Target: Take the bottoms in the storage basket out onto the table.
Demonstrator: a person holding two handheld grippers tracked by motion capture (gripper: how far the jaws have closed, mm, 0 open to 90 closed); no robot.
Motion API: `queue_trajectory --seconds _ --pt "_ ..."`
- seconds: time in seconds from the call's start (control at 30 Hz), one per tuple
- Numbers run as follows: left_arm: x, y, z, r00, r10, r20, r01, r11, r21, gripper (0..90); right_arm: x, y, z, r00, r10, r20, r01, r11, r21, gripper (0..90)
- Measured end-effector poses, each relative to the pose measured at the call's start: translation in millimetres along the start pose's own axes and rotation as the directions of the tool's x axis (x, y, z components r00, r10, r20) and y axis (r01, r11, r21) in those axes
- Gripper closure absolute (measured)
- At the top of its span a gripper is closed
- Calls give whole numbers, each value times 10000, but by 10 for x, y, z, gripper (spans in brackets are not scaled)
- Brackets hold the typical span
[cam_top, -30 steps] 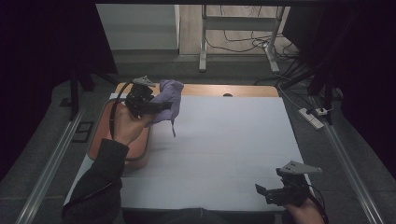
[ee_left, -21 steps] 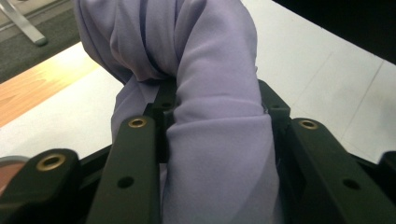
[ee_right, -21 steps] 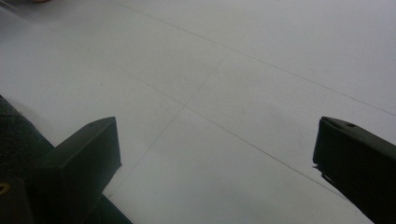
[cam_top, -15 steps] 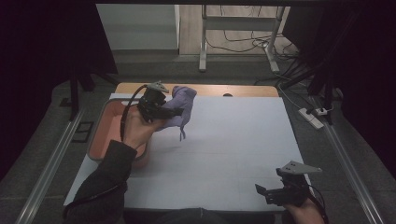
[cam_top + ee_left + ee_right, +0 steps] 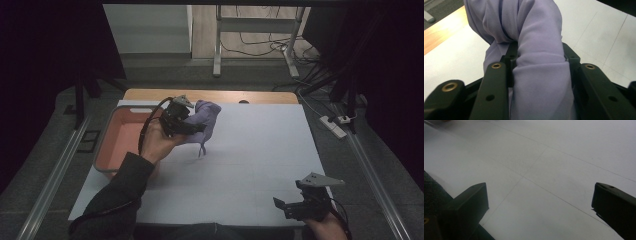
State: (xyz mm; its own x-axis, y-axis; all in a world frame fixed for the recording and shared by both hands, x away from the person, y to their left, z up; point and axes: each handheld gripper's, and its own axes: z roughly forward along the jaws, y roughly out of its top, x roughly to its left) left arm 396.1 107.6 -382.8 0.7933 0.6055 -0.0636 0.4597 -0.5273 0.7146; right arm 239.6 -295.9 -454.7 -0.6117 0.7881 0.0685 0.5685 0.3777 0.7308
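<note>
The left gripper (image 5: 192,125) was held above the far left part of the counter (image 5: 260,165), and its fingers (image 5: 496,82) were closed tightly on a lilac cloth (image 5: 204,120). In the left gripper view, the cloth (image 5: 536,75) was seen bunched between the two fingers and it rose in folds beyond them. A thin end of the cloth was hanging down below the fingers, towards the white counter. A pink tray (image 5: 117,145) was placed just behind the left hand, at the left edge of the counter. The right gripper (image 5: 287,207) was rested low at the near right corner, well apart from the cloth. Its fingers (image 5: 469,202) were spread wide, and nothing but bare white counter (image 5: 544,170) was seen between them.
</note>
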Motion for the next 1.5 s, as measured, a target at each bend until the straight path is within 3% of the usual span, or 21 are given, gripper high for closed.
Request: queue_trajectory --seconds 0.43,0.93,1.33,1.5 --pt "-83 -11 224 9993 269 264 -278 9991 330 590 4 0 2 10000 -34 -26 34 10000 9 4" --pt "-134 -93 599 9977 536 403 -574 9932 1017 577 11 -2 1 9999 -121 -26 121 9999 68 4" --pt "-148 -185 871 9970 475 615 -561 9876 1467 559 15 -3 1 9999 -150 -43 150 9998 110 5" --pt "-115 -246 995 9970 249 731 -371 9846 1710 542 17 -4 4 9998 -188 -47 188 9998 107 5"
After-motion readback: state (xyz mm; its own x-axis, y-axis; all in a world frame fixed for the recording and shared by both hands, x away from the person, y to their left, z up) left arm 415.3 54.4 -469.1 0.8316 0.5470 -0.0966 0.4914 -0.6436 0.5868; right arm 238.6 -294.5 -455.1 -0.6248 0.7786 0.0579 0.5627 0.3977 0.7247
